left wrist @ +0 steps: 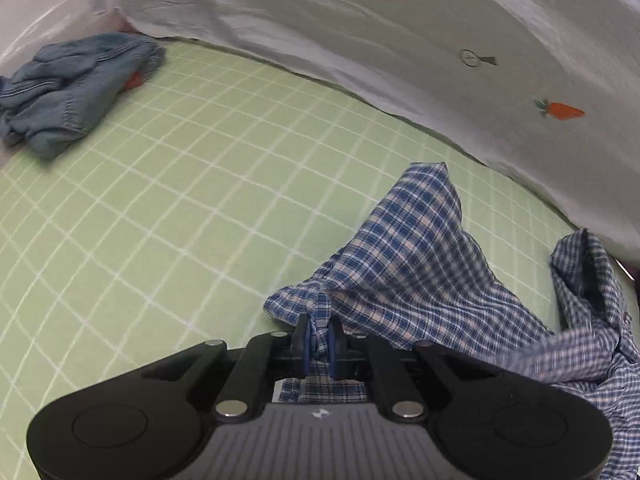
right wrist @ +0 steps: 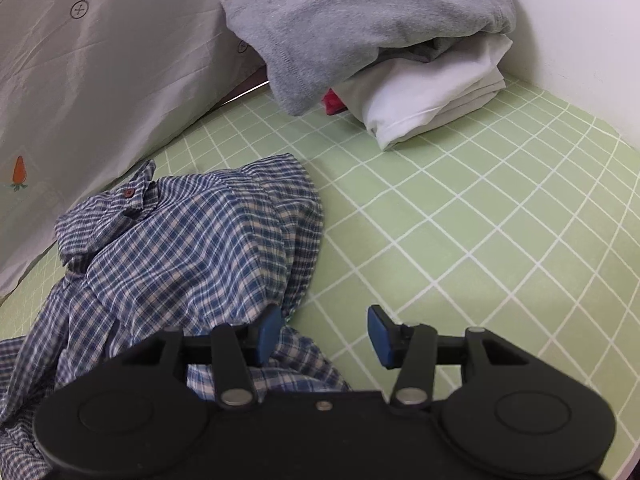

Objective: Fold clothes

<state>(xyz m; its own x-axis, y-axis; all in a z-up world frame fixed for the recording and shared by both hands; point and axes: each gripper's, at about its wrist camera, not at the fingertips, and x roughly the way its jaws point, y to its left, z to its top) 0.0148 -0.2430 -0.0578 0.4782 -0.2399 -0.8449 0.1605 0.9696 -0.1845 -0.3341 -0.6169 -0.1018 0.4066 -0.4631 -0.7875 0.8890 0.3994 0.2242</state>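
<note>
A blue plaid shirt (left wrist: 416, 264) lies crumpled on the green checked sheet (left wrist: 192, 208). My left gripper (left wrist: 319, 338) is shut on a bunched fold of the shirt's edge, the cloth pinched between both blue pads. In the right wrist view the same plaid shirt (right wrist: 188, 248) spreads to the left, its collar and a red button facing up. My right gripper (right wrist: 325, 330) stands open just right of the shirt's edge. Its left fingertip (right wrist: 269, 330) touches the cloth, and only bare green sheet (right wrist: 480, 220) shows between the pads.
A crumpled blue denim garment (left wrist: 68, 88) lies at the far left of the bed. A white quilt with carrot prints (left wrist: 440, 40) borders the sheet at the back. A grey garment (right wrist: 360, 16) on folded white clothes (right wrist: 424, 104) sits at the far right corner.
</note>
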